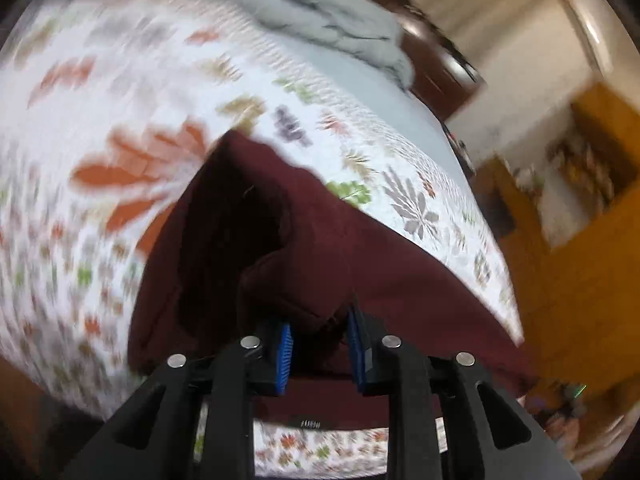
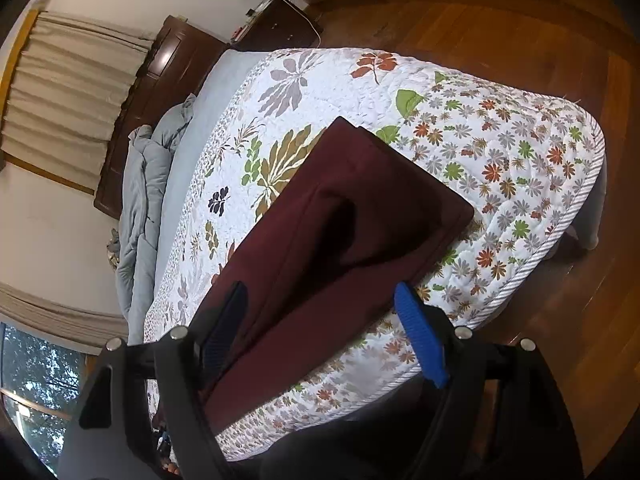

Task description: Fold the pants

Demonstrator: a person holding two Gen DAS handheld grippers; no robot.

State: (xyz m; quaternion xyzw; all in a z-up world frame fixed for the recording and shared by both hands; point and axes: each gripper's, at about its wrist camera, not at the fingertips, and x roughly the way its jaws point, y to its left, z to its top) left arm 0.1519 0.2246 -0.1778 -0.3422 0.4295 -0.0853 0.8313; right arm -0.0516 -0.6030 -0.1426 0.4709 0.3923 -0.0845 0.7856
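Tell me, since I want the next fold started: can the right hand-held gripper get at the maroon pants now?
Probably yes. The right hand-held gripper is open, the pants' near edge lies between its fingers on the quilt, and nothing covers it.

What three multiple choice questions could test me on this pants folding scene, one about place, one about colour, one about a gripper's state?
1. The pants lie on: A floor, B floral quilt, C chair.
2. The pants are: A maroon, B grey, C green.
3. The left gripper is: A wide open, B out of view, C pinching pants fabric.

B: leaf-print quilt surrounds them.
A: dark red cloth in both views.
C: cloth bunched between its blue pads.
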